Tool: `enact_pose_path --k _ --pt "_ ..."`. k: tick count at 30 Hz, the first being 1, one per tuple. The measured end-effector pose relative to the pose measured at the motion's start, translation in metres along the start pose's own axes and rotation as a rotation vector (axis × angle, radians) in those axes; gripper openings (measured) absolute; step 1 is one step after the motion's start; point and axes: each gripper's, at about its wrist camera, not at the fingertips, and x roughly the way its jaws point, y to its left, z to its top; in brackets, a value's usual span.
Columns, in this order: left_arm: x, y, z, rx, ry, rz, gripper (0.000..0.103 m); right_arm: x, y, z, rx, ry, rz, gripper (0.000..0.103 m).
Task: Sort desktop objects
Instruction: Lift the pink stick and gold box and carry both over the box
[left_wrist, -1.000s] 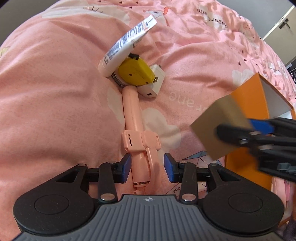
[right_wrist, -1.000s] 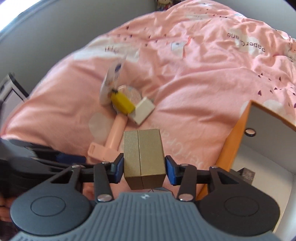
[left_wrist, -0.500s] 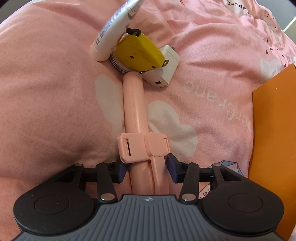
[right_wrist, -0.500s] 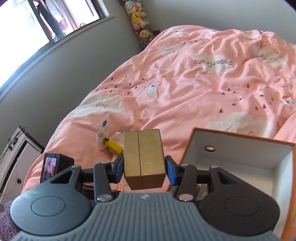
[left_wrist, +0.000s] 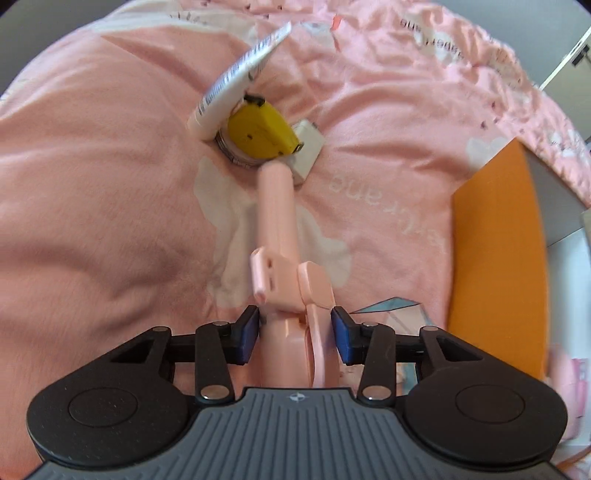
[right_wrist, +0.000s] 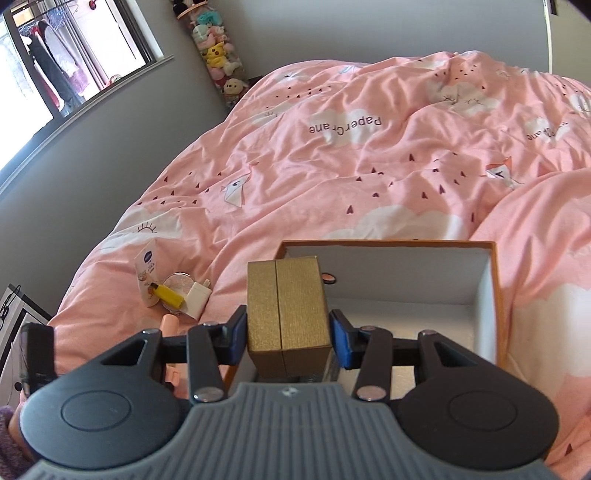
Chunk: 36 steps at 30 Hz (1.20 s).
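left gripper (left_wrist: 295, 334): we straddle the pale pink plastic selfie stick (left_wrist: 277, 218), jaws just closing, pads about touching it, long axis running from the fingers toward upper centre | right gripper (right_wrist: 287, 334): we clamp the gold cardboard box (right_wrist: 286, 306) lower centre, over the near edge of the orange-walled white-lined box (right_wrist: 496, 295), nearer this hand

A bed is covered by a pink quilt (right_wrist: 369, 192) printed with clouds and paper cranes. On it are laid an open orange box (right_wrist: 495, 295), a white tube (left_wrist: 236, 79), a yellow tape measure (left_wrist: 264, 134), a white charger (left_wrist: 308, 155) and a round tin (right_wrist: 177, 284), clustered together.
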Motion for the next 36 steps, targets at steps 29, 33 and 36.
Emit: enact_pose_path --k 29,33,36 --pt "-0.088 -0.235 -0.010 0.416 -0.151 -0.312 0.048 -0.102 -0.085 -0.060 0.203 -0.267 -0.166 0.048" --pt "-0.069 -0.263 -0.011 0.442 -0.111 -0.314 0.048 -0.109 -0.105 -0.061 0.256 -0.300 -0.195 0.048" --pt "-0.053 -0.277 -0.011 0.446 -0.073 -0.308 0.048 -0.106 -0.117 -0.062 0.270 -0.297 -0.238 0.048"
